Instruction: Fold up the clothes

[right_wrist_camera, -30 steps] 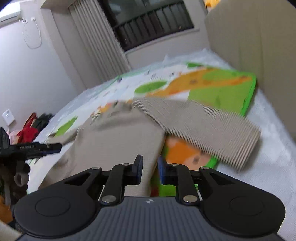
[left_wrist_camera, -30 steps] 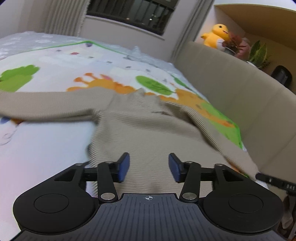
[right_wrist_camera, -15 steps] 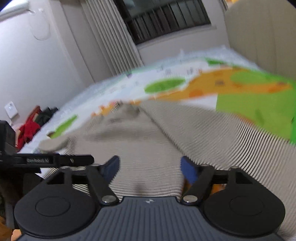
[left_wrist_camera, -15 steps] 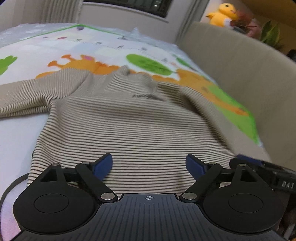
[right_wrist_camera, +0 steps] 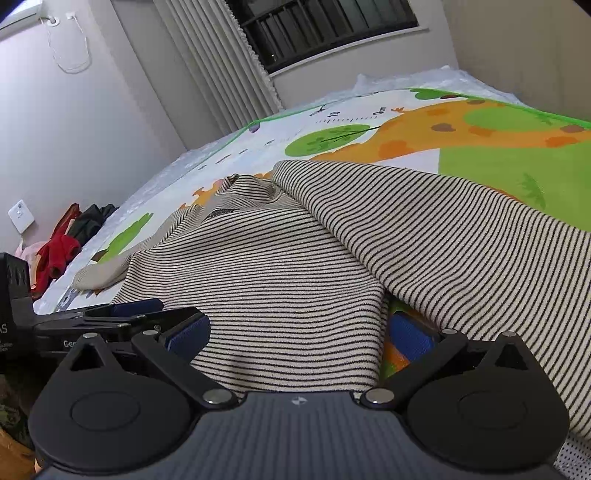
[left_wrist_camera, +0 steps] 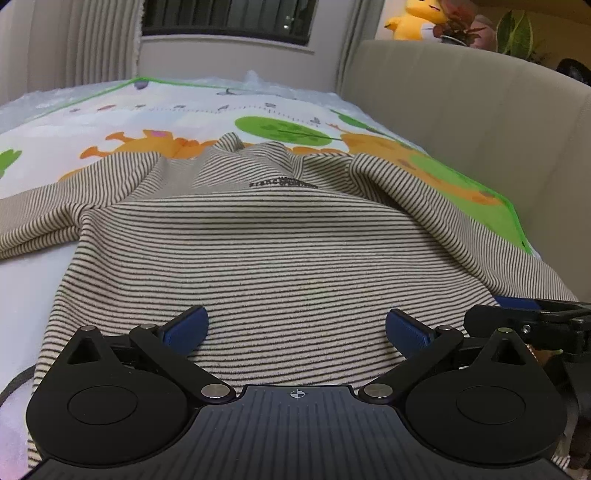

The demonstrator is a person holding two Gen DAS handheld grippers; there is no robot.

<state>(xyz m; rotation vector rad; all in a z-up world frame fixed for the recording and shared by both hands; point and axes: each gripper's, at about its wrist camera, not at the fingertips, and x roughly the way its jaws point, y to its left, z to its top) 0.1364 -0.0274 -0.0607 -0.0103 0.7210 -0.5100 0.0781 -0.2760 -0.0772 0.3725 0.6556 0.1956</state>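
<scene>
A beige long-sleeved shirt with thin dark stripes [left_wrist_camera: 280, 236] lies spread on a cartoon play mat [left_wrist_camera: 155, 110], collar far, hem near me. My left gripper [left_wrist_camera: 295, 325] hovers over the hem's left part. Its jaws are opening wide; cloth lies under and between them, and the blue pads [left_wrist_camera: 186, 325] do not press it. My right gripper [right_wrist_camera: 299, 332] is over the hem's right corner [right_wrist_camera: 347, 354]. Its jaws are opening too and pinch nothing. One sleeve [right_wrist_camera: 461, 236] stretches to the right, the other sleeve [left_wrist_camera: 40, 225] to the left. Each gripper shows at the edge of the other's view: right gripper [left_wrist_camera: 535, 321], left gripper [right_wrist_camera: 122, 314].
A beige padded headboard [left_wrist_camera: 461, 110] runs along the mat's right side, with a yellow plush toy [left_wrist_camera: 417, 18] and plants above it. A pile of red and dark clothes [right_wrist_camera: 62, 251] lies past the mat's left edge. Curtains and a window stand at the far end.
Both grippers' jaws have spread from narrow to wide. Both have sunk closer to the shirt's hem, and the shirt, blurred before, now lies still and flat.
</scene>
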